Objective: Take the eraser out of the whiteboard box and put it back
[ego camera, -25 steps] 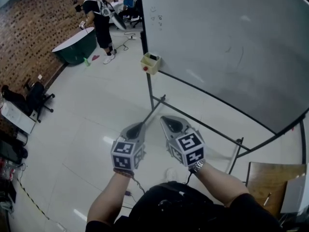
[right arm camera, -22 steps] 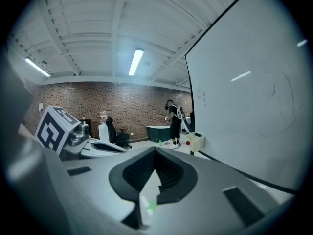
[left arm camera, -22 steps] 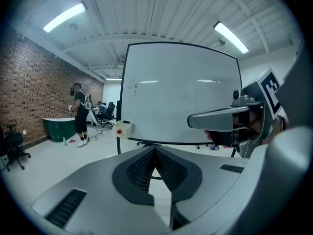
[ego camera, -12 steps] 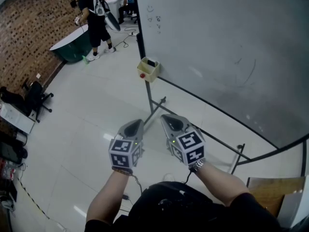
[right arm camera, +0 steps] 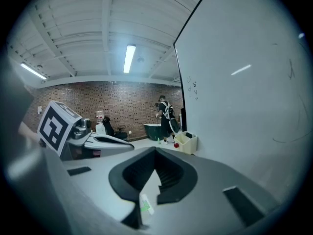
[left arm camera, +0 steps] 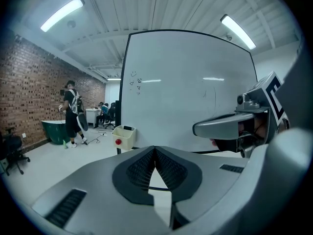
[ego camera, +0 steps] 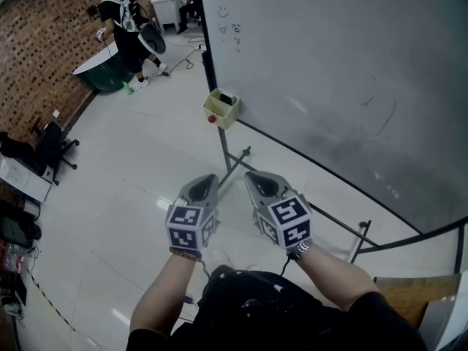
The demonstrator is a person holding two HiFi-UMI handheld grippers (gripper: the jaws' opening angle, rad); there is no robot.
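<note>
Both forearms at the bottom of the head view, 1 grey two-jaw gripper in each hand, held side by side and close together over the glossy white floor (ego camera: 131, 196). Left gripper (ego camera: 207, 180) has its jaws fully together, pads meeting at the tips, nothing between them; same reading in its own view (left arm camera: 155, 149). Right gripper (ego camera: 255, 178) also has its jaws together at the tips and is empty (right arm camera: 155, 151). Both point toward the whiteboard box, well apart from it.

Beyond them, black metal stand legs (ego camera: 232, 161) under the large white whiteboard (ego camera: 329, 64), which has faint marks on it.

Small cream plastic whiteboard box (ego camera: 221, 110) hangs at the board's lower left corner, with a red round knob (ego camera: 211, 118) on its side. A dark block, the eraser (ego camera: 228, 99), sits in the box's open top; detail too small to tell more.

Further off: black office chair (ego camera: 51, 146) at left, dark green tub (ego camera: 102, 73), a person in black (ego camera: 121, 24) beside it, and a red brick wall (ego camera: 44, 42) behind.
</note>
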